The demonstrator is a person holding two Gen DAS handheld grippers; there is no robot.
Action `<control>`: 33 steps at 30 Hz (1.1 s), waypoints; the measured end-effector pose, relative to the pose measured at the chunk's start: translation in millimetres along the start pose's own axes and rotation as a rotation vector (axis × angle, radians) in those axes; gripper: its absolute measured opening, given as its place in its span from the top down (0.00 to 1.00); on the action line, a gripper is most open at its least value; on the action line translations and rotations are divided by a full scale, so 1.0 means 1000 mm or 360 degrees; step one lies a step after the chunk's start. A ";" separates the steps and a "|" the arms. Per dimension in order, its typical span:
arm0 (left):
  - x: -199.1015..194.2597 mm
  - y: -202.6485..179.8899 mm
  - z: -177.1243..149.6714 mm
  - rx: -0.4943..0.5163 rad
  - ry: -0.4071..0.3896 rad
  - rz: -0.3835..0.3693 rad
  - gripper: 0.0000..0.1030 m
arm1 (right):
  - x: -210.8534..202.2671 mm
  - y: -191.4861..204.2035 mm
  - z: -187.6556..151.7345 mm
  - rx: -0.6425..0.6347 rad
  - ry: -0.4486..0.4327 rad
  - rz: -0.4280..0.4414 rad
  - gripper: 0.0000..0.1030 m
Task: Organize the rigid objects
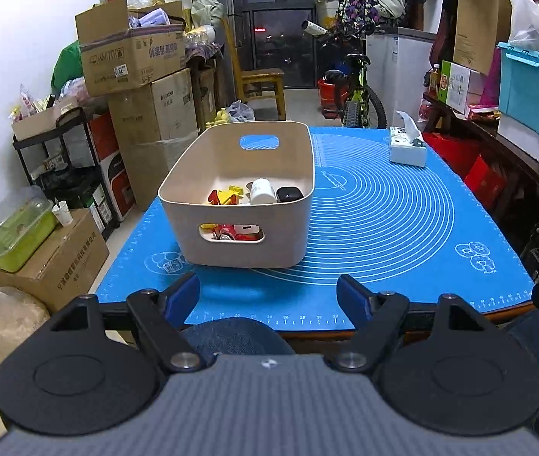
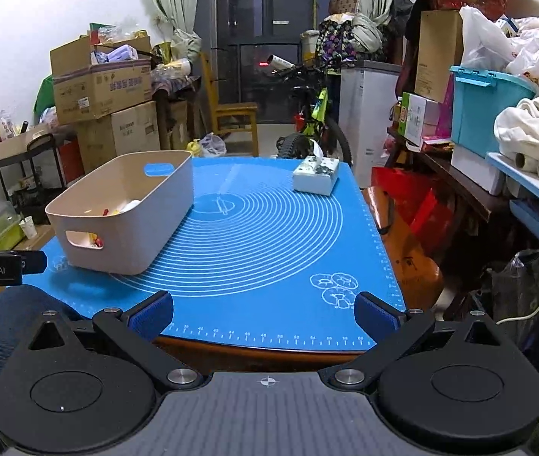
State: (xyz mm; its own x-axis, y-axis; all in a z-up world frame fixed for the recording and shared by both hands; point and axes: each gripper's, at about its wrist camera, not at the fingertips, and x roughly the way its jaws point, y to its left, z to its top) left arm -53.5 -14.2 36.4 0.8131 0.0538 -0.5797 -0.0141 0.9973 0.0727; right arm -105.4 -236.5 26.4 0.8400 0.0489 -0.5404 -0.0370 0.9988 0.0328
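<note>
The beige rectangular plastic bin (image 1: 237, 190) with cut-out handles stands left of centre in the left wrist view, resting on the blue silicone baking mat (image 1: 383, 228) that covers the table (image 1: 512, 309). Inside it, towards the near end, lie the rigid objects: a white cylindrical bottle (image 1: 262, 191), a small black rounded case (image 1: 289, 193) and a jumble of red and yellow plastic pieces (image 1: 225, 197), some visible through the near handle slot (image 1: 231, 232).

Handling, as judged: the bin looks stiff, smooth-walled and fairly light, its load small. The smooth walls could slip under a pinch; the rim or the handle slot appears the soundest hold. The bottle is hard and round, liable to roll, and best taken across its body. The small pieces are hard and light.

Left gripper (image 1: 268, 296): blue-padded fingers (image 1: 184, 296) spread wide, nothing between them, hanging over the near edge of the mat, short of the bin and not touching it.

Right gripper (image 2: 263, 313): fingers (image 2: 153, 313) likewise spread wide and empty, at the lower middle of its view above the mat's near edge, well apart from the bin at left and the white tissue box (image 2: 315, 174) at the far side.
</note>
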 end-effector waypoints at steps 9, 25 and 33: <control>-0.001 0.000 -0.001 -0.0004 -0.0006 -0.0007 0.23 | 0.000 0.000 0.002 -0.0013 -0.0003 -0.0009 0.02; 0.000 -0.003 -0.002 0.0002 -0.0005 -0.0010 0.23 | -0.002 -0.003 0.003 -0.0008 -0.0013 -0.0012 0.02; 0.000 -0.003 -0.002 0.0002 -0.0004 -0.0010 0.23 | -0.003 -0.002 0.004 -0.0015 -0.0020 -0.0013 0.02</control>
State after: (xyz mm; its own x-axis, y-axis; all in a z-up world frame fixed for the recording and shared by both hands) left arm -54.8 -17.2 34.4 0.8145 0.0472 -0.5782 -0.0079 0.9975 0.0702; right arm -106.1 -238.7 31.2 0.8469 0.0407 -0.5302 -0.0352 0.9992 0.0204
